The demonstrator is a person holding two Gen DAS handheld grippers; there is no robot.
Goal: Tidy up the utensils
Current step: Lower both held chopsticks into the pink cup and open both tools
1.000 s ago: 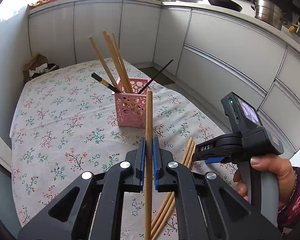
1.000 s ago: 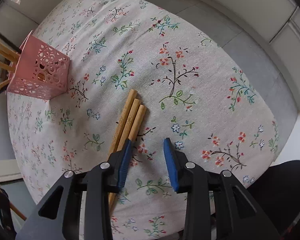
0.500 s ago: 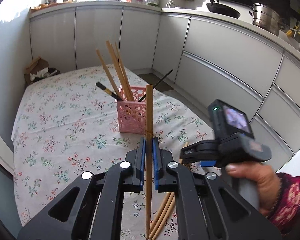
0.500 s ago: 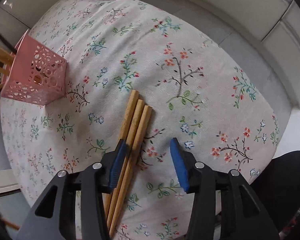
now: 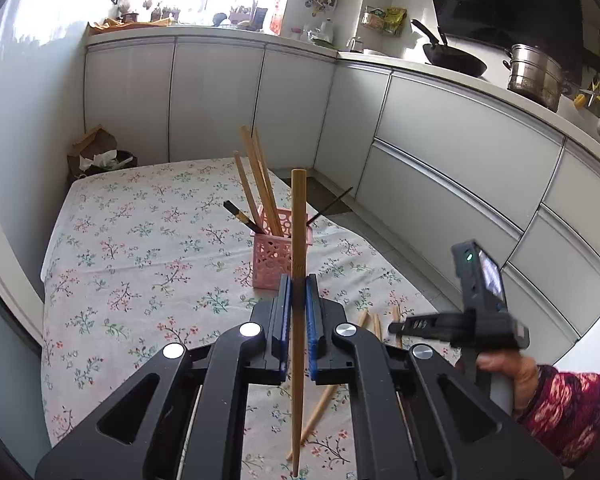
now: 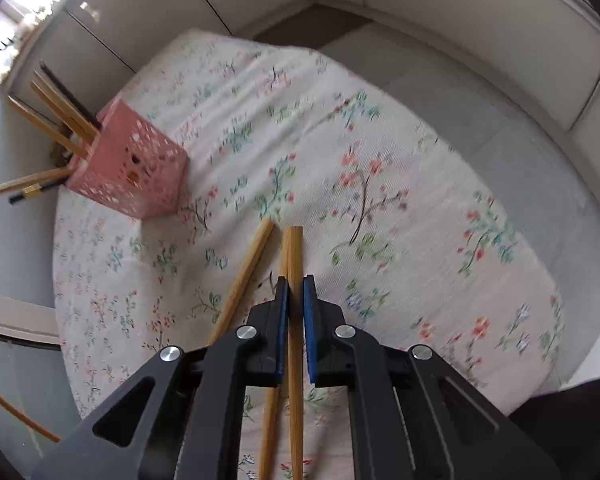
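My left gripper (image 5: pixel 297 292) is shut on a wooden chopstick (image 5: pixel 298 240) and holds it upright above the floral tablecloth, in front of the pink perforated holder (image 5: pixel 278 258). The holder contains several wooden and dark chopsticks. It also shows in the right wrist view (image 6: pixel 134 168) at the left. My right gripper (image 6: pixel 296 294) is shut on a wooden chopstick (image 6: pixel 295 252). Two more wooden chopsticks (image 6: pixel 246 276) lie loose on the cloth beside it, one partly under the held one. The right gripper also shows in the left wrist view (image 5: pixel 396 326) at the right.
The table (image 5: pixel 120 240) wears a floral cloth and stands in a kitchen corner with white cabinets (image 5: pixel 440 152). The table's right edge (image 6: pixel 540 248) drops to grey floor. A paper bag and bin (image 5: pixel 100 156) sit beyond the far edge.
My right gripper has closed on one of the three chopsticks and the others have spread apart. My left gripper has risen and drawn back with its chopstick.
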